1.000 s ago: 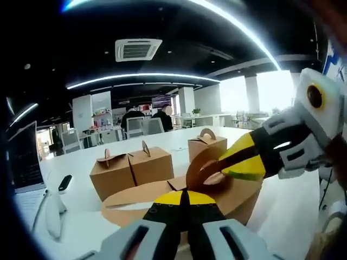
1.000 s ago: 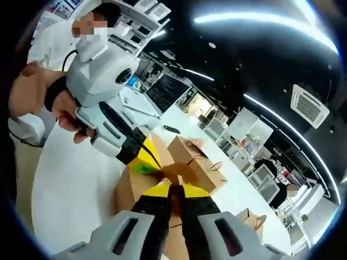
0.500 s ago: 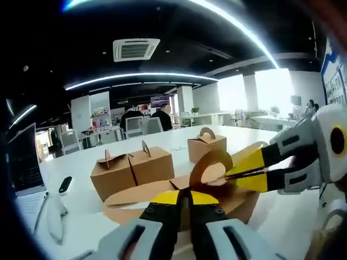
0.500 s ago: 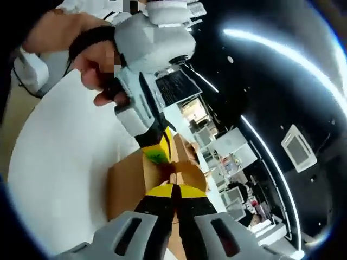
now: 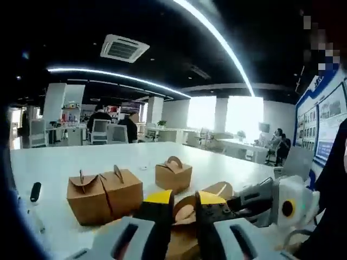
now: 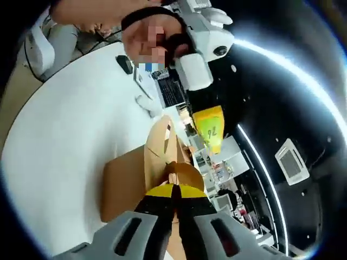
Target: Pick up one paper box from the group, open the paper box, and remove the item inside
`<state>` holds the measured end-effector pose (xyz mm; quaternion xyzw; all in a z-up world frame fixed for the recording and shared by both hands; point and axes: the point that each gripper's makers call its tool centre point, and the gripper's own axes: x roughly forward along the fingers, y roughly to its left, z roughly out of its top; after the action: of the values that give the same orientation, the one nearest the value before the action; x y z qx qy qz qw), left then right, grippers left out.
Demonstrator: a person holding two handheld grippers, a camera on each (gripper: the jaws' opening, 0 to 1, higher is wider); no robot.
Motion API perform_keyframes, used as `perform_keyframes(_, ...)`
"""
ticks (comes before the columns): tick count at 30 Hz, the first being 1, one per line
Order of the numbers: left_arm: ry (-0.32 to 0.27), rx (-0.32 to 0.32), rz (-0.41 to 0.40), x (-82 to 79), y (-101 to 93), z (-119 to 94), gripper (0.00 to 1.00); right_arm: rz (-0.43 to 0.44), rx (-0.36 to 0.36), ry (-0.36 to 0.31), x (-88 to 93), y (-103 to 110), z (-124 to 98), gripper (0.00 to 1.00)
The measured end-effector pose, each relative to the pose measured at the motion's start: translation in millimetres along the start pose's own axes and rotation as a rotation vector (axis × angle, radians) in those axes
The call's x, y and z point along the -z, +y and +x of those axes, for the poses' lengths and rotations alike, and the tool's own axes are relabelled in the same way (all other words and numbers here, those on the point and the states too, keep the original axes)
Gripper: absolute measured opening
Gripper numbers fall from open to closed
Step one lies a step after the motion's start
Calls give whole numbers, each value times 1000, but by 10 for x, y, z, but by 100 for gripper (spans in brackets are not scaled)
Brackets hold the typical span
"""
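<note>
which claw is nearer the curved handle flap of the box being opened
Right. The right claw is shut on the handle flap of the paper box. The left claw is open, lifted clear above it.

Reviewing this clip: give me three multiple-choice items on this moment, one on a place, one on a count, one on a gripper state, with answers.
1. Where is the single closed box in the left gripper view?
A. Stacked on the pair of boxes
B. Alone on the table, beyond the pair
C. Held in a person's hand

2. How many closed boxes stand side by side in the pair of boxes?
A. Two
B. Four
C. Five

3. How is the right gripper in its own view?
A. Wide open over bare table
B. Shut on the handle flap
C. Open around a pen

Answers:
1 B: it stands by itself on the white table, farther off than the pair.
2 A: two brown boxes stand against each other.
3 B: its yellow tips meet on the handle flap of the box being opened.
</note>
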<state>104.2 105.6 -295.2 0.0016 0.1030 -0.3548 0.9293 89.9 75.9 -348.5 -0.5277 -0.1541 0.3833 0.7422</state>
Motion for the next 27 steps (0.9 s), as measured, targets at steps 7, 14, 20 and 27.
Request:
perform_keyframes(7, 184, 275, -125, 111, -95, 250, 19, -10, -1, -11, -8, 9, -9, 3)
perform_keyframes(14, 318, 387, -45, 222, -147, 390, 22, -5, 6, -15, 8, 4, -16, 3)
perform_keyframes(20, 485, 357, -45, 417, -29, 513, 12, -13, 5, -21, 14, 0, -8, 3)
perform_keyframes(27, 454, 388, -119, 303, -7, 574, 4, 8, -16, -23, 50, -11, 4, 2)
